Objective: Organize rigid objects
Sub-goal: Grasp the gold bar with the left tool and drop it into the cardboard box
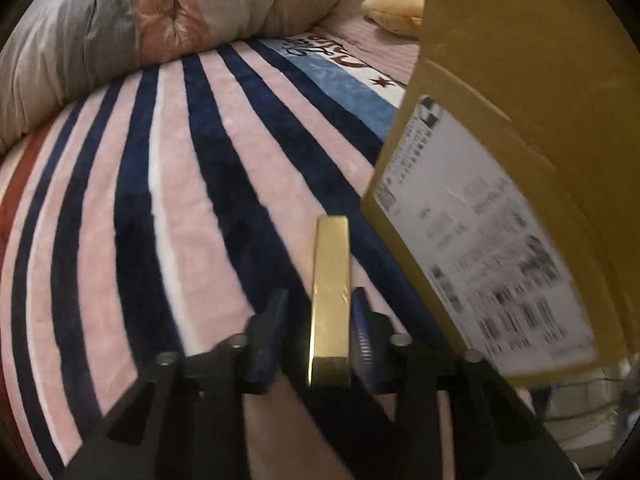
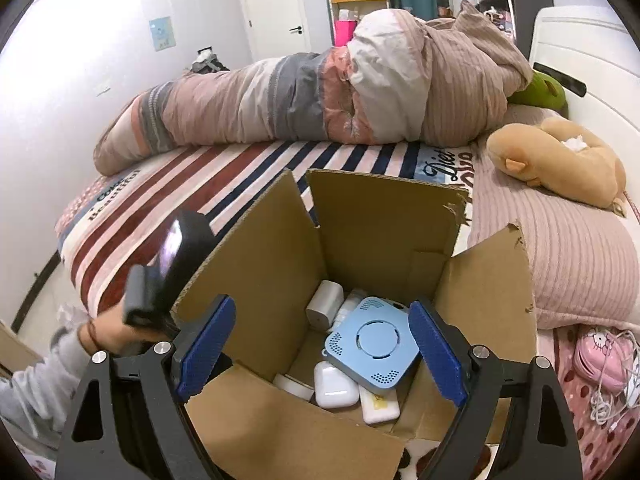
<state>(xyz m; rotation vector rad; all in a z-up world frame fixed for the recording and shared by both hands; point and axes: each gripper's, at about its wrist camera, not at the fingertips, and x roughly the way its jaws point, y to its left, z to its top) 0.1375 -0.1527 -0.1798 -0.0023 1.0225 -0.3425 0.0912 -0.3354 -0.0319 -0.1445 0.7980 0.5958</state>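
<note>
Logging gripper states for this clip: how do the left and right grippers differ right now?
The left gripper is shut on a gold box; the right gripper is open and holds nothing. The left one sits beside the cardboard box's outer wall, over the striped blanket; the right one hangs above the box opening, over the blue device. Both have blue ribbed pads.

Dim, motion-blurred left view; right view brighter, sharper, fisheye-curved edges.

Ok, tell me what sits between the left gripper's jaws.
A slim gold box, clamped on edge between the jaws of the left gripper, shown in the left wrist view.
</note>
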